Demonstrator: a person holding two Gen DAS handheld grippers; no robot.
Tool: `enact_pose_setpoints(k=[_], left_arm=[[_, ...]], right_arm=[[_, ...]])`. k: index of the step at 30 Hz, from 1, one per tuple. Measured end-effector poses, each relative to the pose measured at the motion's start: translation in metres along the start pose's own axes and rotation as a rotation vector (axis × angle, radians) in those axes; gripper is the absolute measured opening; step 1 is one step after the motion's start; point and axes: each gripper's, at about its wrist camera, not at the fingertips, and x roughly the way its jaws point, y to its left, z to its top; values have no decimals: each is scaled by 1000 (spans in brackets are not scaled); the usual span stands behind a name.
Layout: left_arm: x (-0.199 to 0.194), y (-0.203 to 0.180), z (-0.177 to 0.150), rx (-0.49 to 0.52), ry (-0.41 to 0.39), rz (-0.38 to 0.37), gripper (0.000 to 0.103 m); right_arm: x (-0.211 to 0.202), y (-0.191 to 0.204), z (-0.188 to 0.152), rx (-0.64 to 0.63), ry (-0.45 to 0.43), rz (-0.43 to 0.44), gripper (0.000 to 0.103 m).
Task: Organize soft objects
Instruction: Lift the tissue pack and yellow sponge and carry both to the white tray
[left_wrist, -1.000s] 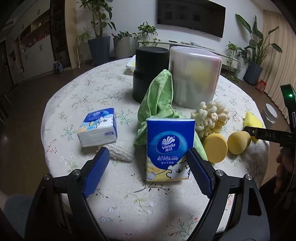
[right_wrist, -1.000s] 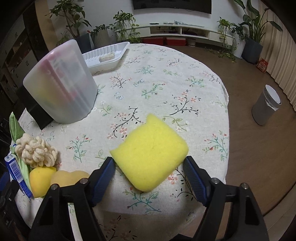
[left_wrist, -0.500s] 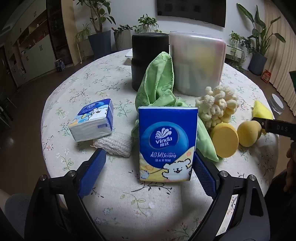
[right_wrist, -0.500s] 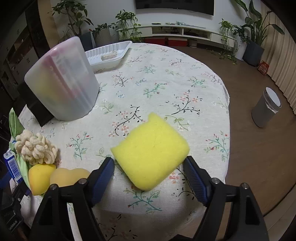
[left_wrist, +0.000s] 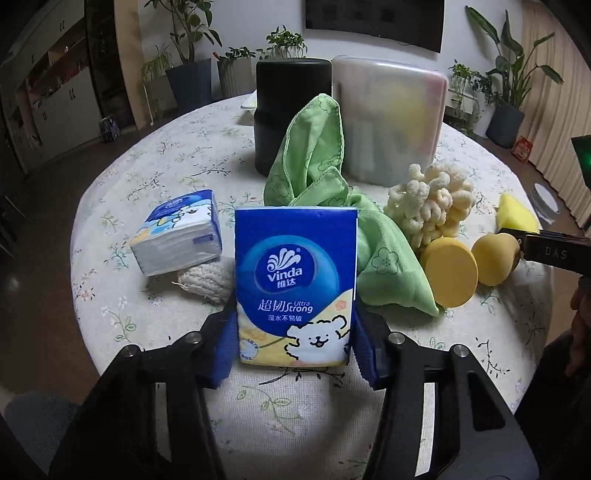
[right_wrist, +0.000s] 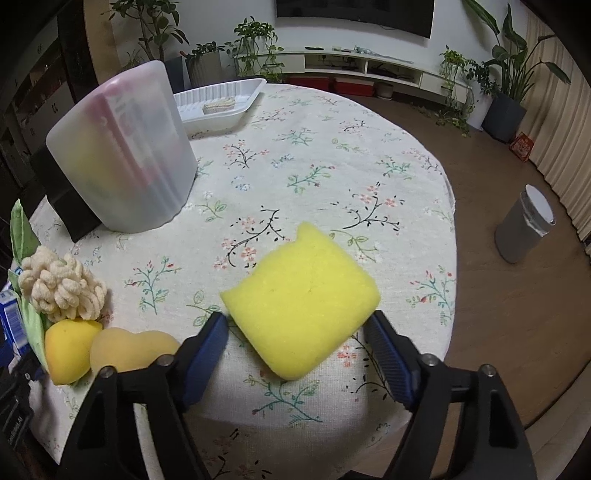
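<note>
Left gripper (left_wrist: 295, 339): its jaws are closing on the upright Vinda tissue pack (left_wrist: 295, 291); the blue pads are pressing against both lower sides of the pack, so it is being grasped.
Right gripper (right_wrist: 299, 350): its jaws are closing around the yellow sponge (right_wrist: 301, 306); the left pad is touching the sponge's near-left corner and the right pad is sitting against its right edge, so it is being grasped.
Vinda tissue pack: standing at the near edge of the round table (left_wrist: 177, 155), which is wearing a floral cloth.
Yellow sponge: lying tilted near the table's front edge in the right wrist view, one corner pointing toward the camera.
Second tissue pack (left_wrist: 179, 232): lying on its side to the left of the held pack, with a knitted white pad (left_wrist: 207, 280) just beside it.
Green cloth (left_wrist: 325, 206): heaped up directly behind the held pack.
Cream looped scrubber (left_wrist: 430, 206): sitting to the right of the cloth, with a round yellow sponge (left_wrist: 448, 271) and a pear-shaped yellow sponge (left_wrist: 495, 258) just in front of it.
Translucent container (right_wrist: 122, 147): standing upside down, with blurred yellow and pink shapes showing through its wall; what they are cannot be told.
Black container (left_wrist: 291, 110): standing next to the translucent one; its inside is not showing.
White tray (right_wrist: 221, 99): sitting at the far side of the table, holding one small striped sponge (right_wrist: 218, 107).
</note>
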Motion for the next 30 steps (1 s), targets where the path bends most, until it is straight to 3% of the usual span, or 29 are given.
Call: enact_pose_setpoints(k=[6, 9, 19, 30], left_arm=[[-3, 6, -3, -6, -7, -29, 50], [-6, 13, -4, -11, -15, -36, 50], [-27, 16, -11, 17, -48, -59, 50], [-43, 45, -16, -34, -30, -84, 50]], right_arm=[[-5, 6, -2, -22, -10, 8, 51], [-7, 7, -3, -25, -14, 23, 48], [-34, 9, -10, -20, -73, 77, 46], [-68, 1, -34, -38, -67, 105, 46]])
